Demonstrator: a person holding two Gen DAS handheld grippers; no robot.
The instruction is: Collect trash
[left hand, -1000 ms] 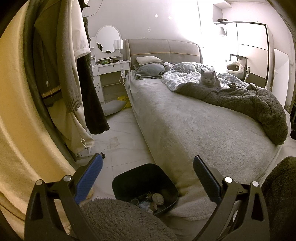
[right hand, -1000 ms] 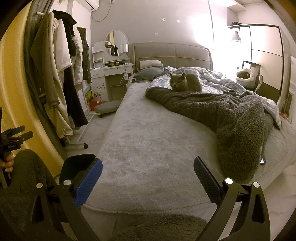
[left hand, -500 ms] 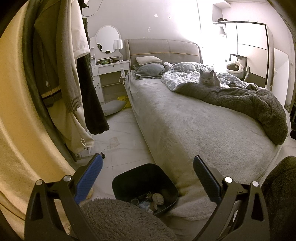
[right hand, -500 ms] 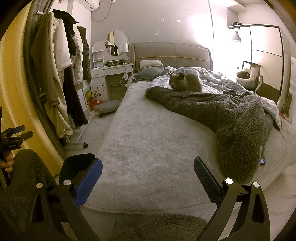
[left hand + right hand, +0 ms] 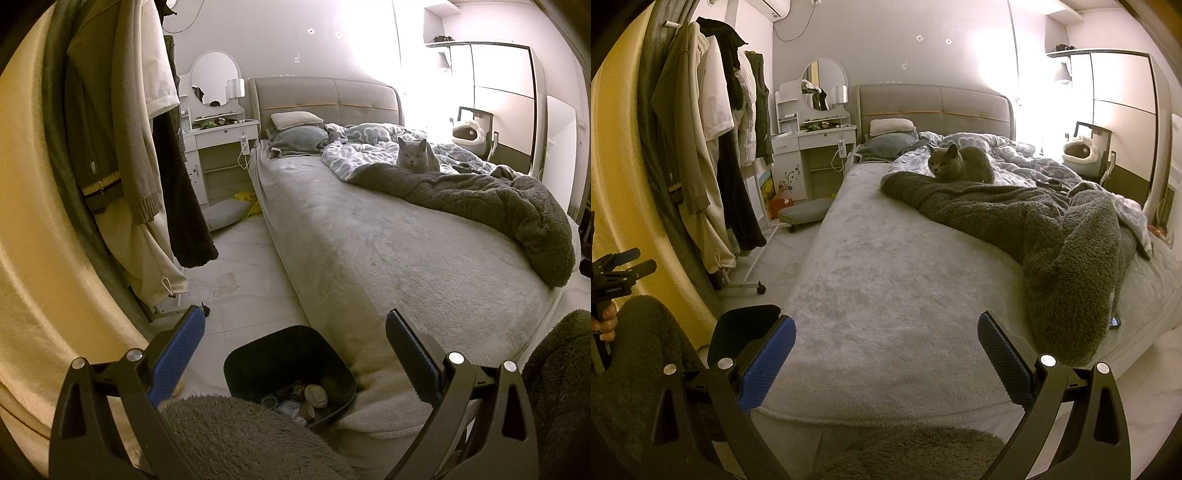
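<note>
**Bedroom: room and furniture**

A bed point(image 5: 886, 280) with a padded grey headboard point(image 5: 934, 107) stands against a pale wall point(image 5: 886, 40). A white vanity point(image 5: 812, 144) with round mirror point(image 5: 824, 84) is beside it. Floor point(image 5: 236, 266): pale tiles. Clothes rack point(image 5: 713, 147) at left; bright glare at right.

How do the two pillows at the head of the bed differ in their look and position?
The cream pillow is pale and lies on top, against the headboard; the grey-green pillow is darker and lies under it, nearer the camera. The cream pillow looks smaller and flatter; the grey-green pillow looks larger and fuller. Both sit on the left side of the bed, left of the cat.
</note>
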